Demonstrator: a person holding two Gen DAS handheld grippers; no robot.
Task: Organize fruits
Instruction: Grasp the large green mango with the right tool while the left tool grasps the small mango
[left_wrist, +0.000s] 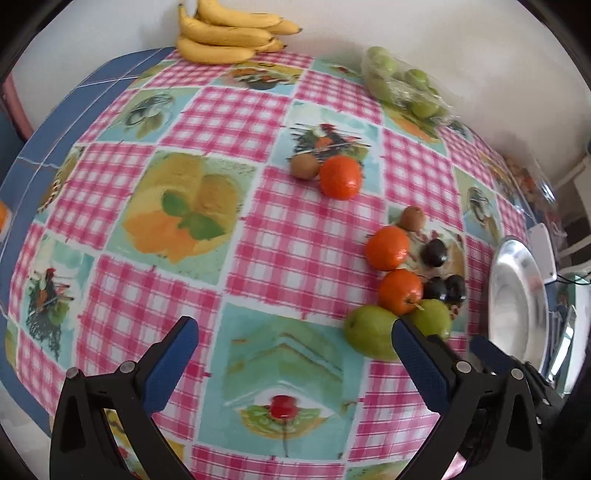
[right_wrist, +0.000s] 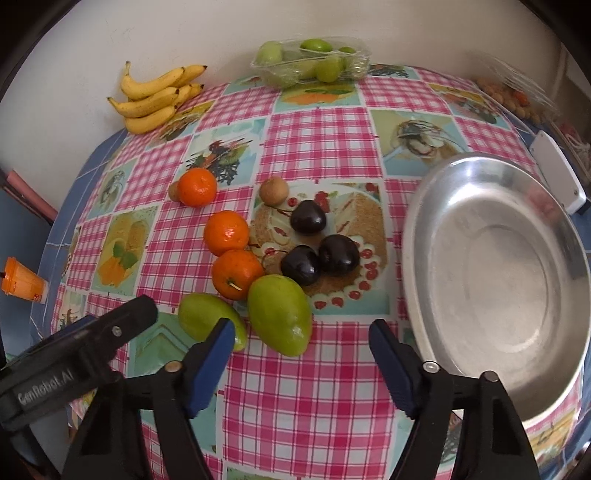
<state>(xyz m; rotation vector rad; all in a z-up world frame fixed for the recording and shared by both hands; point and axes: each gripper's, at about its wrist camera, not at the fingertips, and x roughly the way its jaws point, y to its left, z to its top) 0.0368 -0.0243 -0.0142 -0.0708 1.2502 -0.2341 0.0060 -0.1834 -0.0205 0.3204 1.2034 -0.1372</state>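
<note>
My right gripper stands open just above the cloth. A green mango lies a little ahead of its left finger, untouched. A second green mango sits partly behind that finger. Beyond them lie three oranges, three dark plums and two brown kiwis. An empty steel dish rests to the right. My left gripper is open over bare cloth. Its right finger stands in front of the two mangoes. The oranges lie beyond.
A checked tablecloth covers the table. Bananas and a clear pack of green fruit lie along the back wall. A white box sits behind the dish, and an orange cup stands beyond the left edge.
</note>
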